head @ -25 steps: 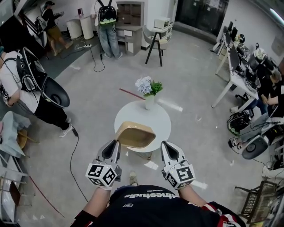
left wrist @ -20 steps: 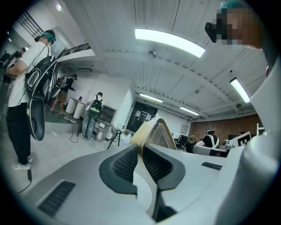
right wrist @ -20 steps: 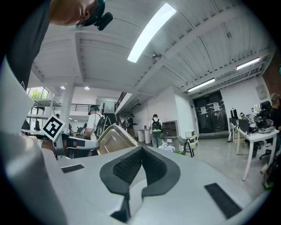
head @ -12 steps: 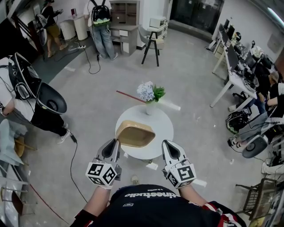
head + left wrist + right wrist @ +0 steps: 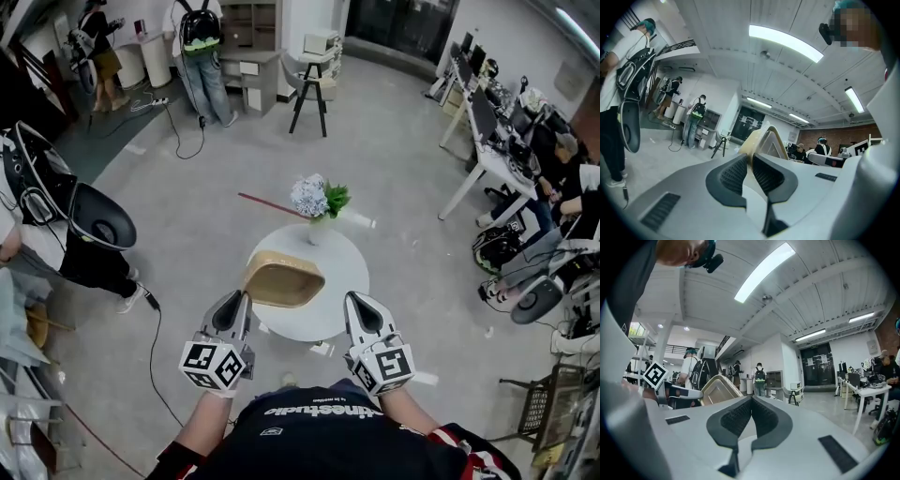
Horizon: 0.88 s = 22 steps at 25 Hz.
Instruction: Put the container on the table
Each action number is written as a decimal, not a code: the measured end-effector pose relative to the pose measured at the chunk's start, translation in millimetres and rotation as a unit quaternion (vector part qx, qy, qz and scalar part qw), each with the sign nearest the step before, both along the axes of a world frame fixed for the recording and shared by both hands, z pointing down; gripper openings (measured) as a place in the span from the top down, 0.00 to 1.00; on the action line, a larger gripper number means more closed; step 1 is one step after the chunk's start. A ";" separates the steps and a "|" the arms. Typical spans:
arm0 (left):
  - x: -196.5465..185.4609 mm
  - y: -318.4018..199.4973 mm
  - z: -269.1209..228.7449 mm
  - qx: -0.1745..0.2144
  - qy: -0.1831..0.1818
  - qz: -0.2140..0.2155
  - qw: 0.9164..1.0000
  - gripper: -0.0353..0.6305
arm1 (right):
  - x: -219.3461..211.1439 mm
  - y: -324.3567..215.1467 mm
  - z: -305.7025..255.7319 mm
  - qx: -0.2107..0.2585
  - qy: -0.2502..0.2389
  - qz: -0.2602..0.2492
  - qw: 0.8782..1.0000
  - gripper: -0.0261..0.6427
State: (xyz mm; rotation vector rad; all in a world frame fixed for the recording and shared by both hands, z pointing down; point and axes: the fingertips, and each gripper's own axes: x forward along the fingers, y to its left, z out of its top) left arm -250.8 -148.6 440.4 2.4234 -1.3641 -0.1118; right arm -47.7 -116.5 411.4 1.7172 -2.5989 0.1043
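The tan, rounded-rectangle container (image 5: 284, 278) hangs tilted, its hollow facing up, over the left half of the round white table (image 5: 344, 267) in the head view. My left gripper (image 5: 235, 300) is shut on its near left rim. In the left gripper view the pale rim (image 5: 765, 139) stands up from between the shut jaws of that gripper (image 5: 751, 157). My right gripper (image 5: 357, 301) is level with it to the right, shut and holding nothing. The right gripper view shows this gripper (image 5: 751, 402) and the container (image 5: 718, 387) off to its left.
A white vase of flowers (image 5: 316, 201) stands at the table's far edge. A person with a large black pack (image 5: 89, 217) is at the left, a stool (image 5: 310, 90) and cabinets are beyond, and desks with seated people (image 5: 525, 178) line the right. A cable (image 5: 152, 328) runs across the floor at the left.
Both grippers and the container have come nearer the table, which now lies closer in the head view. The grip on the container is unchanged.
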 end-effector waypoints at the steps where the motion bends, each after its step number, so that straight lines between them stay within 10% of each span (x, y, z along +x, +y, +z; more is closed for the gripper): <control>1: 0.4 -0.6 0.5 0.002 0.000 0.001 1.000 0.87 | 1.6 0.0 0.5 0.000 0.002 0.003 1.000 0.94; 22: 81.4 -38.6 -11.3 0.041 -0.058 -0.030 0.997 0.87 | 68.6 -59.6 5.2 0.011 -0.007 -0.038 0.999 0.94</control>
